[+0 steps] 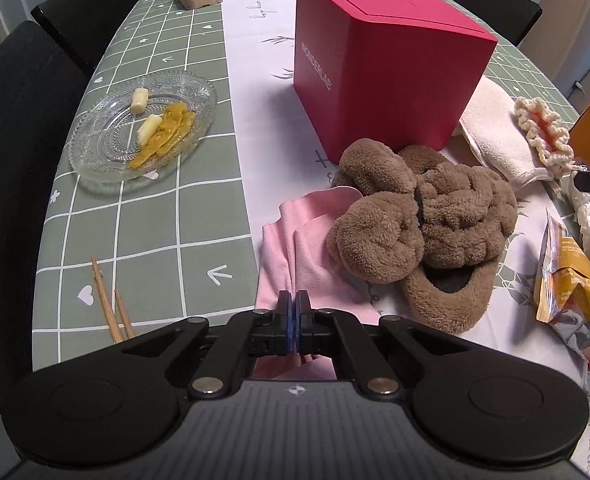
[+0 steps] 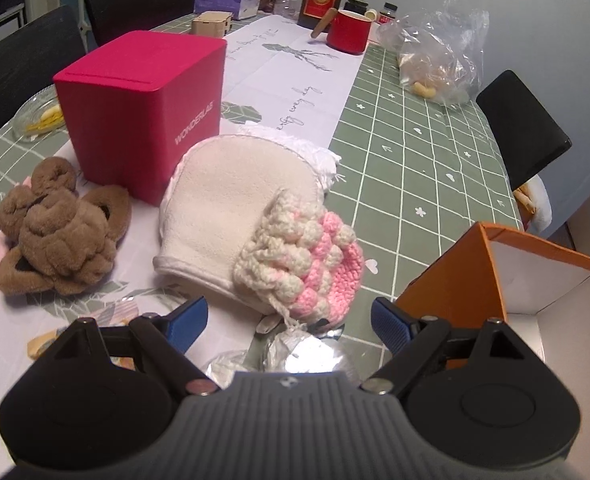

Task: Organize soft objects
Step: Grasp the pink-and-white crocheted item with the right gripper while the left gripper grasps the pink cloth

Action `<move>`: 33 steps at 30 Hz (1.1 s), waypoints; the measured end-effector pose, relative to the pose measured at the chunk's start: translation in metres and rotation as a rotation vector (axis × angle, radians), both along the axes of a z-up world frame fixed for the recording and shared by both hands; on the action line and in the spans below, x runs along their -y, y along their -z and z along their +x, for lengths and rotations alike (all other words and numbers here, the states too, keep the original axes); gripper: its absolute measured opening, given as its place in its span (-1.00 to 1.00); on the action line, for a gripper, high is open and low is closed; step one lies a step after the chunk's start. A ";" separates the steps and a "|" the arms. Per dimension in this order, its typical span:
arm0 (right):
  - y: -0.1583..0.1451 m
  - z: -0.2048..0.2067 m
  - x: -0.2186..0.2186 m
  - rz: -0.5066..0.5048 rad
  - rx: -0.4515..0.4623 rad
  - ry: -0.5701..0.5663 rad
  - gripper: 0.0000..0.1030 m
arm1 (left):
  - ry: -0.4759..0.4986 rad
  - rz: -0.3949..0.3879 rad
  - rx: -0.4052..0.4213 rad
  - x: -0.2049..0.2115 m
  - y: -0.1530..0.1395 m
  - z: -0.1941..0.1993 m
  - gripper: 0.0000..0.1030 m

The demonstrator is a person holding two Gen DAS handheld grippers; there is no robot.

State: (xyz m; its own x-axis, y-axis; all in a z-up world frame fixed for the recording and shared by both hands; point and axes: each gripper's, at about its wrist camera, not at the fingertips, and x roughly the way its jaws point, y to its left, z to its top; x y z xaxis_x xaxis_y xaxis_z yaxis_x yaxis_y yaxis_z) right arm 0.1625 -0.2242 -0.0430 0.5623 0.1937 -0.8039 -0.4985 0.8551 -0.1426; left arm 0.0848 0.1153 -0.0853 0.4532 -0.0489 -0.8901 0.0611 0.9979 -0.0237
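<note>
So far nothing is sitting in the open orange cardboard box (image 2: 507, 280) at the table's right edge, the fluffy brown slippers (image 1: 419, 224), cream cloth mitt (image 2: 231, 204) and pink-and-cream knitted pouch (image 2: 307, 264) are lying loose mid-table, the left gripper (image 1: 294, 320) is pinching shut over the soft pink cloth (image 1: 295, 256), and the right gripper (image 2: 289, 322) is gaping wide, holding nothing.

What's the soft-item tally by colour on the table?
Brown: 1, fuzzy slippers pile
Pink: 1, cloth
Cream: 1, mitt
Cream-and-pink: 1, crochet piece
Total: 4
</note>
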 end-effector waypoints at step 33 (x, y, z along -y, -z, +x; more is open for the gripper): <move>0.026 0.059 0.005 0.205 -0.123 0.256 0.01 | -0.039 -0.129 0.057 -0.026 -0.015 -0.010 -1.00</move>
